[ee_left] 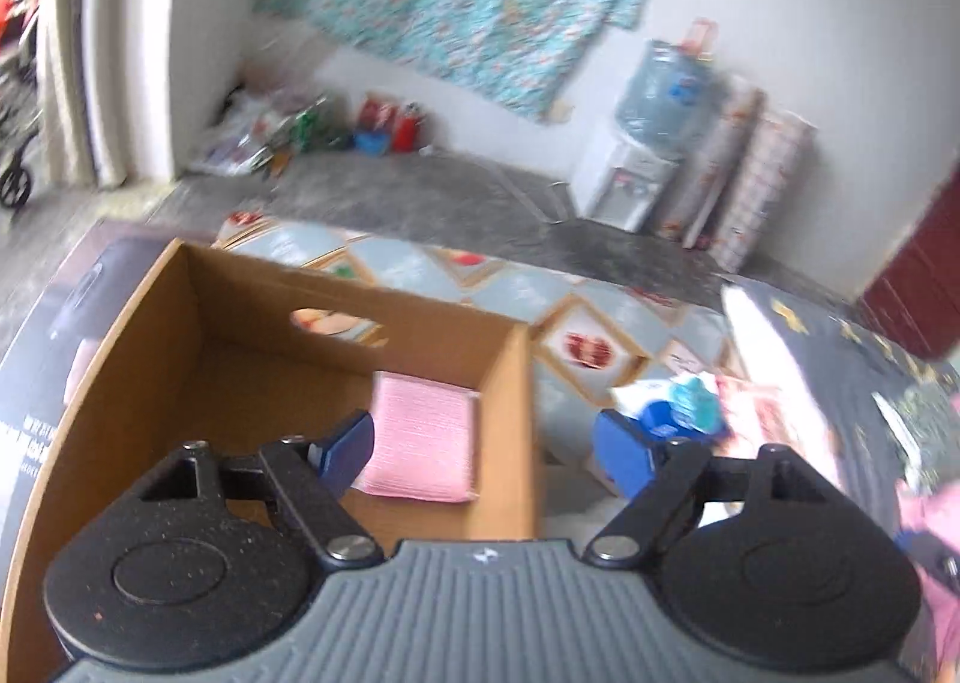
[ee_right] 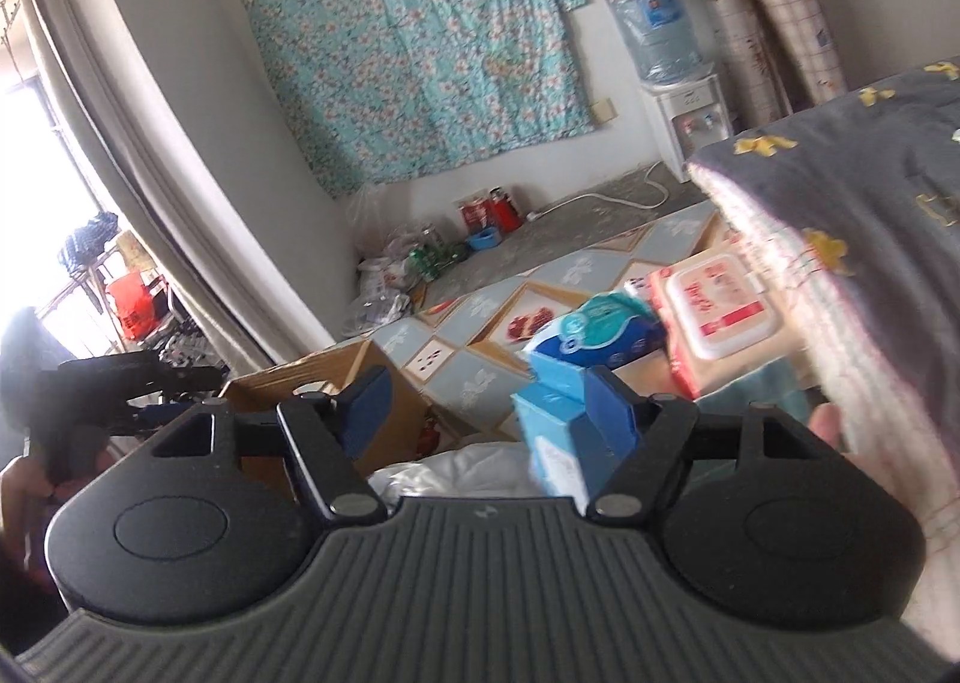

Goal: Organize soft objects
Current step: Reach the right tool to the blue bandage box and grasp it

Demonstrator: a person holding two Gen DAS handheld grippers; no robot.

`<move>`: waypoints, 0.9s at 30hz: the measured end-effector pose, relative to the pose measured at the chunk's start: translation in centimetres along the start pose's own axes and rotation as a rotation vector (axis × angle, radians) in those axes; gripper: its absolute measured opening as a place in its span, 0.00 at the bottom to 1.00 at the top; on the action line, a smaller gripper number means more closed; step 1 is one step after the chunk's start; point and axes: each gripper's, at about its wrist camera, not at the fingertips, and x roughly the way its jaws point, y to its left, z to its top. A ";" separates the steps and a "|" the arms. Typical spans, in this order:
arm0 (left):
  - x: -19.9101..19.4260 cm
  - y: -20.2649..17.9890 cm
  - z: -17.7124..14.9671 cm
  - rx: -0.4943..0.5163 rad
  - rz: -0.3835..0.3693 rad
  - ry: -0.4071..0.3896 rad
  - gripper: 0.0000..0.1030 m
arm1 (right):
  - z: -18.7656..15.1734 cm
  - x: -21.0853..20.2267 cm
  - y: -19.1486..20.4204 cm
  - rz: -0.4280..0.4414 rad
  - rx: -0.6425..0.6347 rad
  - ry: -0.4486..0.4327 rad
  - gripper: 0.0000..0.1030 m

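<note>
Above the cardboard box (ee_left: 336, 335), the left hand-held gripper (ee_left: 480, 443) is spread and empty (straddling the box's right wall). Descending risks wall collision; the right hand-held gripper (ee_right: 486, 413), also spread, may topple the light-blue pack (ee_right: 549, 431).

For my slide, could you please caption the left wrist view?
Open left gripper poised over a brown cardboard box holding a folded pink cloth.

A patterned floor mat (ee_right: 474, 317) (blue diamonds, some with red fruit) carries a cardboard box (ee_left: 180, 359), tissue packs (ee_right: 606, 329), a wet-wipes pack (ee_right: 720, 305) and white cloth (ee_right: 456, 467).
</note>
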 end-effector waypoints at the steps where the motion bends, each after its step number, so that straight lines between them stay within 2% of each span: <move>1: -0.6 -1.4 -0.5 0.037 -0.014 -0.009 0.82 | 0.1 -0.6 -0.8 -0.018 0.003 -0.008 0.70; 7: -1.1 -10.3 -5.5 0.286 -0.084 -0.031 0.83 | -0.2 -1.2 -4.2 -0.033 0.027 0.009 0.70; 12: 1.9 -15.9 -9.8 0.478 -0.156 0.031 0.83 | -0.2 2.1 -5.5 -0.008 0.025 0.090 0.70; 16: 5.0 -18.6 -12.1 0.597 -0.152 0.079 0.83 | 0.0 5.1 -5.4 0.021 -0.017 0.179 0.70; 19: 7.2 -19.6 -12.8 0.635 -0.150 0.120 0.83 | 0.2 7.5 -5.4 0.048 -0.043 0.240 0.69; 22: 8.8 -19.8 -12.9 0.621 -0.165 0.136 0.83 | 0.3 9.6 -5.2 0.065 -0.063 0.286 0.66; 25: 10.3 -19.8 -12.8 0.620 -0.184 0.166 0.83 | 0.2 11.3 -5.2 0.085 -0.075 0.322 0.60; 27: 11.4 -20.0 -12.7 0.620 -0.194 0.199 0.83 | 0.0 12.2 -5.3 0.111 -0.062 0.348 0.48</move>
